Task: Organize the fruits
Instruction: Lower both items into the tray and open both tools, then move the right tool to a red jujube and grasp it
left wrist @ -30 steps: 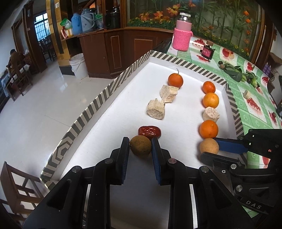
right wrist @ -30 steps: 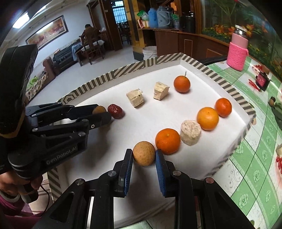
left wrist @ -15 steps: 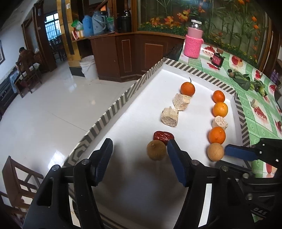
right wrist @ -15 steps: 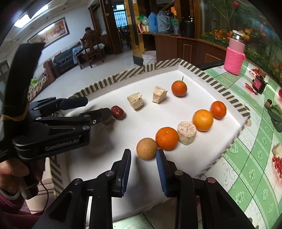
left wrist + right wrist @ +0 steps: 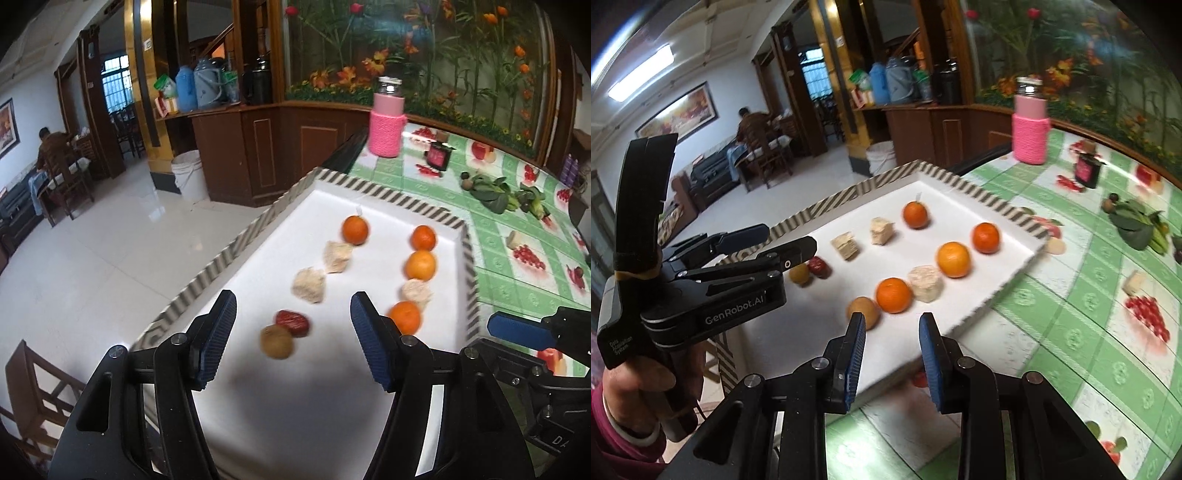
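A white tray [image 5: 207, 280] with a striped rim holds two rows of fruit. The left row has a brown round fruit [image 5: 277, 341], a red date [image 5: 292, 322], two pale chunks [image 5: 309, 285] and a stemmed orange [image 5: 354, 229]. My left gripper [image 5: 293, 297] hangs open above and behind the brown fruit, holding nothing. The right row begins with another brown fruit [image 5: 864, 312], then an orange [image 5: 894, 294], a pale chunk [image 5: 925, 283] and two more oranges [image 5: 953, 259]. My right gripper [image 5: 892, 319] is narrowly open, drawn back just right of that fruit, nothing between its pads.
The tray rests on a green fruit-print tablecloth [image 5: 1089, 332]. A pink knitted jar [image 5: 386, 125], a small dark box [image 5: 437, 155] and leafy greens [image 5: 491, 188] lie beyond it. A wooden chair [image 5: 33, 398] stands by the tray's near left corner. A hand [image 5: 646, 373] holds the left gripper.
Both grippers were shut on the brown fruits; both have let go, opened and drawn back and upward. The fruits stay on the tray at the near ends of their rows.
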### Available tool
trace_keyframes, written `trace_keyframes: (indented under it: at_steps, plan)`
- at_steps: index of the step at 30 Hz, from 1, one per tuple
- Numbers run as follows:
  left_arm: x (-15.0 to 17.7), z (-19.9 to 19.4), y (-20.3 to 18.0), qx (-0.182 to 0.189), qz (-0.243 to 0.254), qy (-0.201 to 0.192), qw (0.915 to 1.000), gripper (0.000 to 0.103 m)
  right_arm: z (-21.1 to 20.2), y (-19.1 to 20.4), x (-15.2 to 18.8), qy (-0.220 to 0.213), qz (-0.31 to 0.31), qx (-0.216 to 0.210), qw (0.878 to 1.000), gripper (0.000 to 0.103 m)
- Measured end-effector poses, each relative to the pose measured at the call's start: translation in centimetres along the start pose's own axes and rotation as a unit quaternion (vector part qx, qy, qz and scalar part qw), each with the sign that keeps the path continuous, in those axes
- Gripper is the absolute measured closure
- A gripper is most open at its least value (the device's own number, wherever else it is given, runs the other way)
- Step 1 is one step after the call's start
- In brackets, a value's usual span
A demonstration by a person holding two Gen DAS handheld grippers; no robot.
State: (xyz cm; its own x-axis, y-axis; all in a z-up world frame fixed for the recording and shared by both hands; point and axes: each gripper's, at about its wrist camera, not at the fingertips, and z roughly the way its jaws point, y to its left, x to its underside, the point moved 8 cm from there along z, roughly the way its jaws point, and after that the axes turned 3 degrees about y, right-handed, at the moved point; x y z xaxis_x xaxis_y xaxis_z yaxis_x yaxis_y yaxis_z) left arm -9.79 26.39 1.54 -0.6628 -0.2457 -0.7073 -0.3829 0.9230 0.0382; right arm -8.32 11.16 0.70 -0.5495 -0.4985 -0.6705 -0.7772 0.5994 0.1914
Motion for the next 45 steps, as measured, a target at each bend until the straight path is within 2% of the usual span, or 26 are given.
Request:
trace_keyframes:
  at_steps: [12,25,38,45]
  plan:
    - [-1.1,-1.1,-7.6,0.036,0.041,-0.021,0.9983,0.038,-3.1,-5.4,1.3,-0.019,0.044,0.06,0.997,0.074]
    - [-0.8,-0.4,-14.0,0.06,0.085,-0.014,0.9944,0.038,-4.8,-10.1,3.6,-0.017,0.088,0.079,0.993,0.073]
    - [-0.3,1.2,-18.8,0.085,0.117,0.007,0.9895,0.038,-5.7,-14.5,5.2,-0.013,0.122,0.099,0.988,0.072]
    - [-0.2,2.4,-21.7,0.118,0.127,0.036,0.9842,0.038,-7.0,-19.7,6.8,-0.009,0.154,0.131,0.979,0.072]
